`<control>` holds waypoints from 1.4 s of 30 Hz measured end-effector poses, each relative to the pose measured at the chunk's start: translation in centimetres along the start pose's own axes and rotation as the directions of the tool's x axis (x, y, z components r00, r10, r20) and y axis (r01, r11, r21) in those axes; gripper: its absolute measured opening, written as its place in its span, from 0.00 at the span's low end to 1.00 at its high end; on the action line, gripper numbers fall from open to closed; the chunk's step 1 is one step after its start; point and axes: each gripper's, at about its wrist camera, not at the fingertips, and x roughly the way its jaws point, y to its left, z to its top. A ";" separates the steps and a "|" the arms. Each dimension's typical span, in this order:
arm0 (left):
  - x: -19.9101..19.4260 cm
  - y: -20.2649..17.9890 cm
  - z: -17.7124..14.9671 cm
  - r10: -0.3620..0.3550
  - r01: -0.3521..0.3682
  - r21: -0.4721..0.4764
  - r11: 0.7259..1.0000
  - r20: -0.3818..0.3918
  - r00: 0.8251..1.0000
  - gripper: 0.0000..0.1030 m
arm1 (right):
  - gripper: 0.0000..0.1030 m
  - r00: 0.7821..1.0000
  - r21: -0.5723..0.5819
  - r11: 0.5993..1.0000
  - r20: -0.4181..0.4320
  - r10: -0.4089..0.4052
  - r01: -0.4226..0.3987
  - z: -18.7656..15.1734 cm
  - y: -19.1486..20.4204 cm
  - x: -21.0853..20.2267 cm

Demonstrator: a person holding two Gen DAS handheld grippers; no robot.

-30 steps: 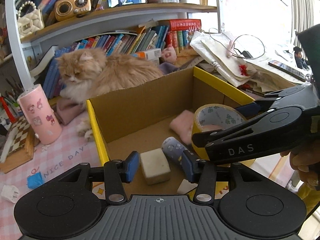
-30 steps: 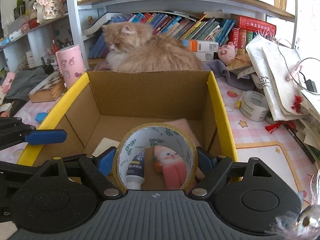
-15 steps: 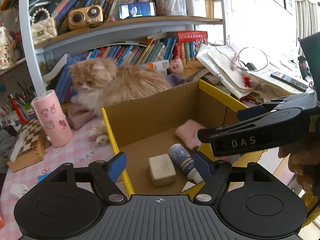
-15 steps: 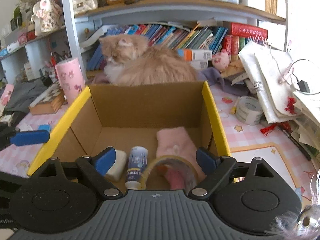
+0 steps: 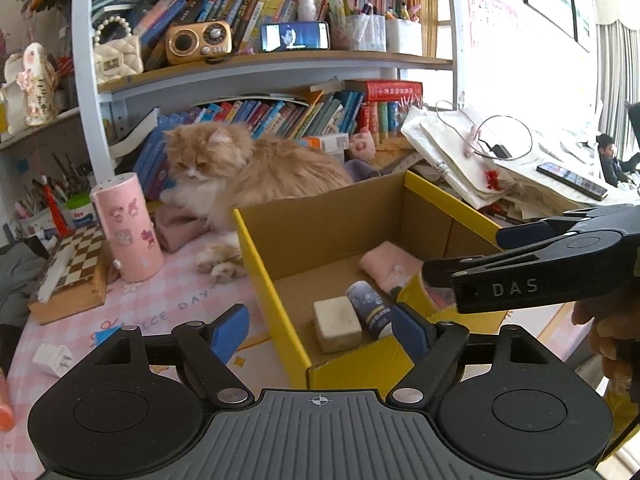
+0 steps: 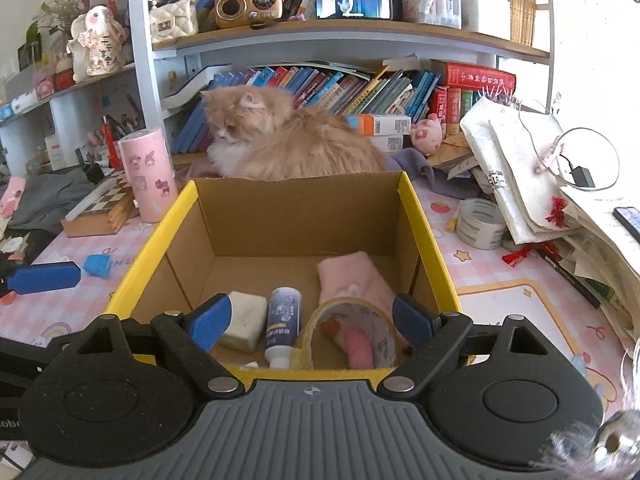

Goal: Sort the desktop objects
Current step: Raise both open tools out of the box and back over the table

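Note:
A yellow-rimmed cardboard box (image 6: pixel 416 216) stands in front of me. Inside lie a roll of tape (image 6: pixel 352 336), a small blue-white bottle (image 6: pixel 283 320), a beige block (image 6: pixel 245 320) and a pink cloth (image 6: pixel 352 280). My right gripper (image 6: pixel 310 320) is open and empty above the box's near edge. My left gripper (image 5: pixel 320 330) is open and empty over the box's near left corner (image 5: pixel 276 300); the bottle (image 5: pixel 370 310) and block (image 5: pixel 337 322) show there too. The right gripper's arm (image 5: pixel 540 272) crosses that view.
A fluffy orange cat (image 6: pixel 288 140) lies behind the box. A pink cylinder (image 6: pixel 148 174) and a checkerboard box (image 6: pixel 100 208) stand at left. A second tape roll (image 6: pixel 480 224) and piled papers (image 6: pixel 528 184) lie at right. A blue cap (image 6: pixel 97 266) lies left of the box.
The right gripper let go of the tape roll, which now lies in the box, and opened wide. Both grippers pulled back and up from the box.

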 end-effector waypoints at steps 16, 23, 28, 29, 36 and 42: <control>-3.9 2.1 -2.8 -0.041 0.041 -0.008 0.999 0.010 0.999 0.80 | 0.84 0.992 0.060 0.990 0.005 -0.129 0.129 -3.7 2.9 -4.8; -5.9 3.6 -4.7 -0.051 0.051 -0.029 0.998 -0.019 0.999 0.80 | 0.84 0.990 0.074 0.988 -0.036 -0.137 0.139 -5.7 5.6 -6.5; -7.2 4.7 -6.0 -0.056 0.054 -0.043 0.998 -0.041 0.998 0.80 | 0.84 0.989 0.093 0.986 -0.072 -0.130 0.137 -7.0 7.3 -7.4; -7.5 4.8 -6.3 -0.057 0.055 -0.044 0.998 -0.044 0.997 0.80 | 0.84 0.988 0.101 0.985 -0.079 -0.129 0.137 -7.3 7.5 -7.6; -9.2 5.9 -8.3 -0.062 0.057 -0.057 0.997 -0.089 0.994 0.81 | 0.84 0.983 0.170 0.975 -0.140 -0.120 0.143 -9.2 9.1 -8.5; -10.4 7.1 -9.3 -0.050 0.044 -0.057 0.997 -0.105 0.993 0.81 | 0.84 0.985 0.142 0.983 -0.148 -0.093 0.114 -10.0 11.7 -9.0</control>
